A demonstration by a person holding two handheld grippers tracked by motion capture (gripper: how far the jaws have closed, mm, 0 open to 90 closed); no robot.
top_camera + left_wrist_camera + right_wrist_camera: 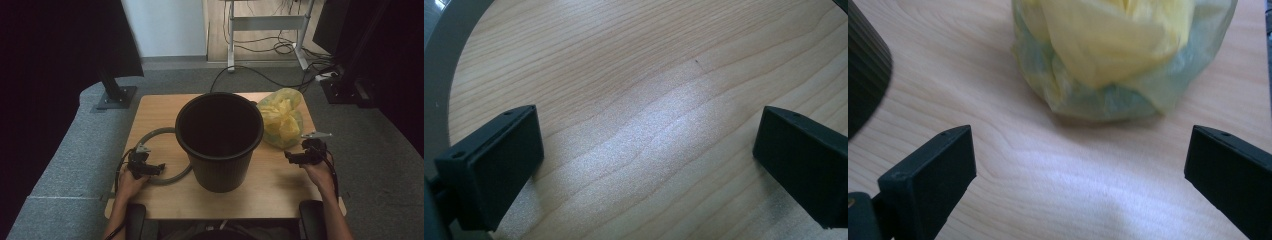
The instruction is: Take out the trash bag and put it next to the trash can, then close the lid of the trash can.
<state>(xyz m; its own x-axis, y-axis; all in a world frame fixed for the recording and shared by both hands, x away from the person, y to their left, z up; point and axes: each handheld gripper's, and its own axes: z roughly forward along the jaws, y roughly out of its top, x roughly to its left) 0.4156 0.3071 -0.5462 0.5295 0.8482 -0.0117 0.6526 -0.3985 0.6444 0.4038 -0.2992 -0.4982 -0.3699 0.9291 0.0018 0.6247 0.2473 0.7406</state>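
The light wooden table (165,107) sits on a grey carpet floor (390,165). Behind it there is a white wall (165,25) and a white metal desk frame (267,22) with black cables (280,47) lying under it. A dark stand with a flat foot (116,95) is at the back left of the table.

A big black round plastic bin (220,140) stands upright in the middle of the table. It sits between the two grippers and blocks the way from one to the other. A grey plastic ring (157,134) lies flat on the table just left of the bin, and part of it goes behind the bin.

The yellow plastic bag (282,117) is at the back right of the table, just beside the bin. It looks full and bunched up.

The right gripper (296,157) is held low over the table, near the front of the bag. In the right gripper view, its jaws are wide apart with nothing in them, the bag (1108,55) is right ahead but not touching, and the bin's ribbed side (865,65) shows at the left.

The left gripper (152,169) is by the ring. Its jaws are wide apart too, over bare wood (644,125), with the ring's curve (446,55) at the left edge.
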